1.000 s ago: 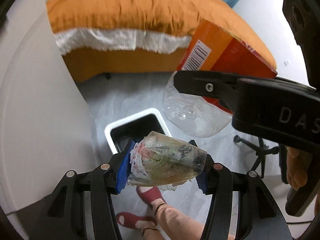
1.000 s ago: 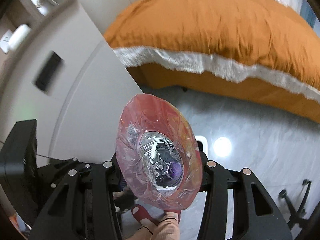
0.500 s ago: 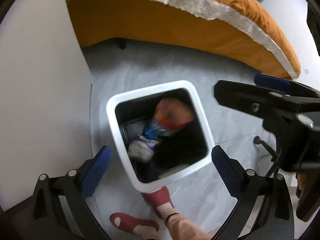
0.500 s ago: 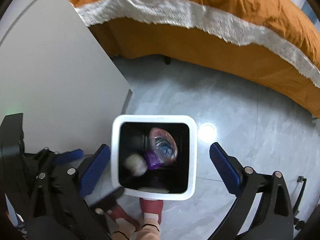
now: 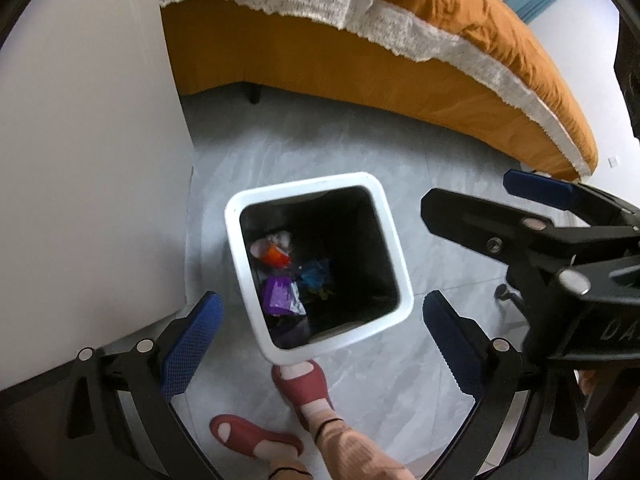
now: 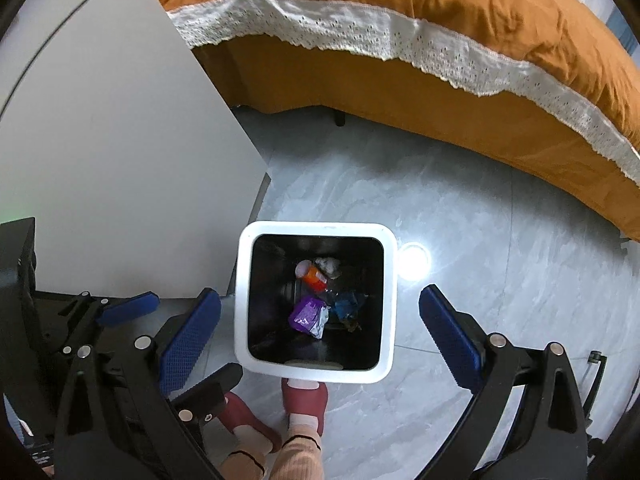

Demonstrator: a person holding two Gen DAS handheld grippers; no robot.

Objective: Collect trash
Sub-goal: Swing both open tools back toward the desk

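Observation:
A white square trash bin (image 5: pixel 390 236) (image 6: pixel 388 304) with a black inside stands on the grey floor, straight below both grippers. At its bottom lie an orange-labelled plastic bottle (image 5: pixel 272 255) (image 6: pixel 314 274), a purple wrapper (image 5: pixel 278 296) (image 6: pixel 306 314) and a blue scrap (image 5: pixel 316 276) (image 6: pixel 346 304). My left gripper (image 5: pixel 322 338) is open and empty above the bin, its blue pads wide apart. My right gripper (image 6: pixel 320 330) is open and empty too. In the left wrist view the right gripper (image 5: pixel 540 216) hangs beside the bin at the right.
A bed with an orange cover and white lace trim (image 5: pixel 420 40) (image 6: pixel 400 24) fills the far side. A white cabinet panel (image 5: pixel 80 160) (image 6: pixel 120 160) stands to the left. A person's feet in red slippers (image 5: pixel 304 384) (image 6: pixel 304 396) stand just before the bin.
Both grippers opened and dropped their loads, the left a crumpled plastic cup and the right a plastic bottle, into the bin. Both hands tilted downward and sank toward the bin.

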